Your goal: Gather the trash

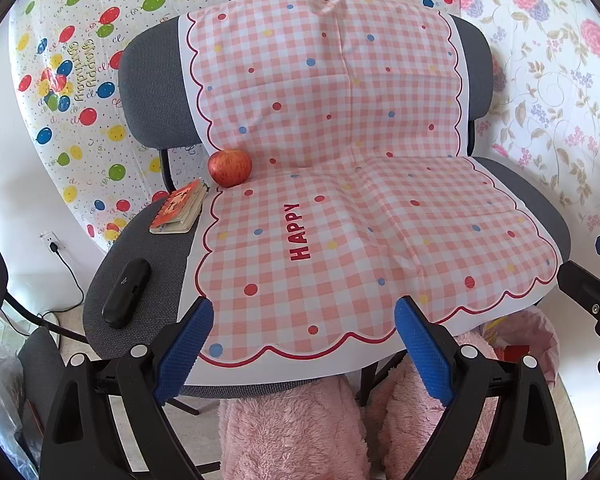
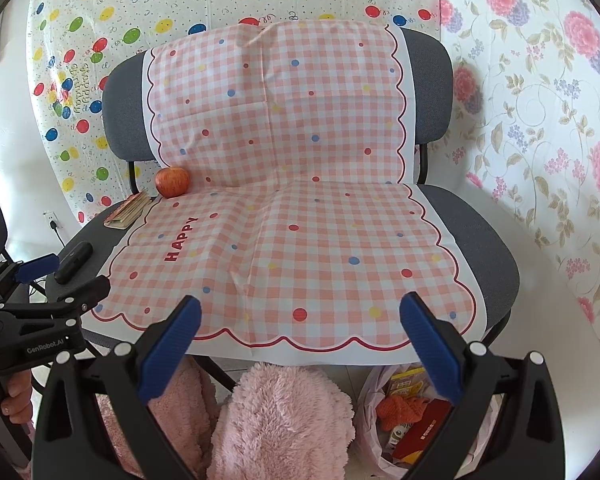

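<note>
A pale pink trash bag [image 2: 370, 394] sits on the floor under the chair's front right corner, holding a red box [image 2: 424, 428], a yellow packet [image 2: 406, 380] and an orange crumpled piece [image 2: 400, 406]. Its rim [image 1: 540, 340] also shows in the left wrist view. My right gripper [image 2: 300, 304] is open and holds nothing, hovering over the front edge of the chair's checked cloth [image 2: 284, 232]. Beside it, my left gripper [image 1: 303, 312] is open and also holds nothing, at the cloth's front left.
On the grey chair seat [image 1: 152, 264], left of the cloth, lie a red apple [image 1: 230, 168], a small notebook [image 1: 180, 210] and a black case [image 1: 126, 292]. Pink plush fabric [image 2: 280, 420] lies below the seat front. Patterned sheets hang behind.
</note>
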Tool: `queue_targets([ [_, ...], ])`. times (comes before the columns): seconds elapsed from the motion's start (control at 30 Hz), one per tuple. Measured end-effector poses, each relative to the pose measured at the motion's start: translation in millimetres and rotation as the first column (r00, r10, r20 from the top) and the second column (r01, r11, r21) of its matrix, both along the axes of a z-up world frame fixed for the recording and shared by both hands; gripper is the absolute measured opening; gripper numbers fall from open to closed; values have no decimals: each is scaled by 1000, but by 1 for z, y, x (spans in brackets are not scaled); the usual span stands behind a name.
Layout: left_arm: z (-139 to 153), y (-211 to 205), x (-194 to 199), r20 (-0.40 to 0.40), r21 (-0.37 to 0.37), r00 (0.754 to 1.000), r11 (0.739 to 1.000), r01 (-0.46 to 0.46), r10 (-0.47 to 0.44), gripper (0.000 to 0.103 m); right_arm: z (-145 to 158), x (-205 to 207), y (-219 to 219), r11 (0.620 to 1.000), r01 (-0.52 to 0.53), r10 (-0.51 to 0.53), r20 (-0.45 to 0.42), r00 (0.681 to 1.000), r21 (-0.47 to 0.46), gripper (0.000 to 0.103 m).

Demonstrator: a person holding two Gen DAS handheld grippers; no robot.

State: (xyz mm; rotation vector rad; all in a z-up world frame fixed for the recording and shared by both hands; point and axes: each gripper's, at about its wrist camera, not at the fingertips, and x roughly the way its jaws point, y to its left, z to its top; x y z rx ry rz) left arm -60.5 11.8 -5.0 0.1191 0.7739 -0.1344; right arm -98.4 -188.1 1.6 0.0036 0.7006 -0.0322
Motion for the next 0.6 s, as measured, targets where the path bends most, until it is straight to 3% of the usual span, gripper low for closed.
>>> queue_targets([
  [0.6,-3,-1,0,-5,2,1000,1000,6,-6,91,-4,-2,-1,1000,3,-3,-7,1000,2,97],
])
